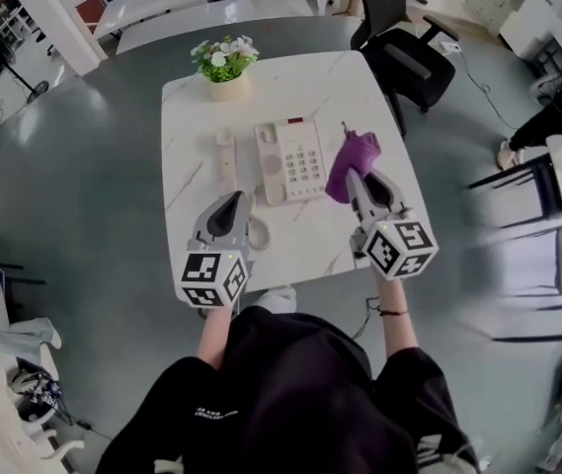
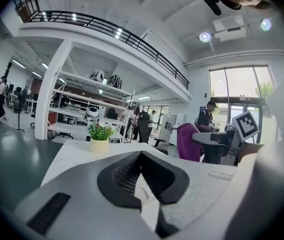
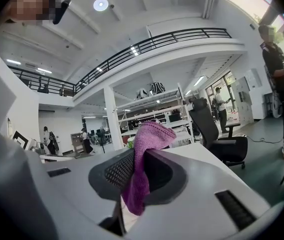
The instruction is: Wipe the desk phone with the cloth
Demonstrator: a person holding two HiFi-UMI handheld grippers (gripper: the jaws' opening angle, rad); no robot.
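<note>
Cream desk phone (image 1: 290, 160) is laid flat, keypad up; handset (image 1: 225, 156) is set off-cradle just left. Purple cloth (image 1: 352, 159) is bunched and pinched by right gripper (image 1: 359, 180), beside the phone.

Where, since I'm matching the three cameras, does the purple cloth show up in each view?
Head view: cloth right of centre, at the right gripper tip, just right of the desk phone.
Left gripper view: right of centre, hanging upright.
Right gripper view: dead centre, pinched between the fingers.
Shared landmark: potted plant, above the phone in head view; left of centre in left gripper view; nearly hidden behind the cloth in right gripper view.
</note>
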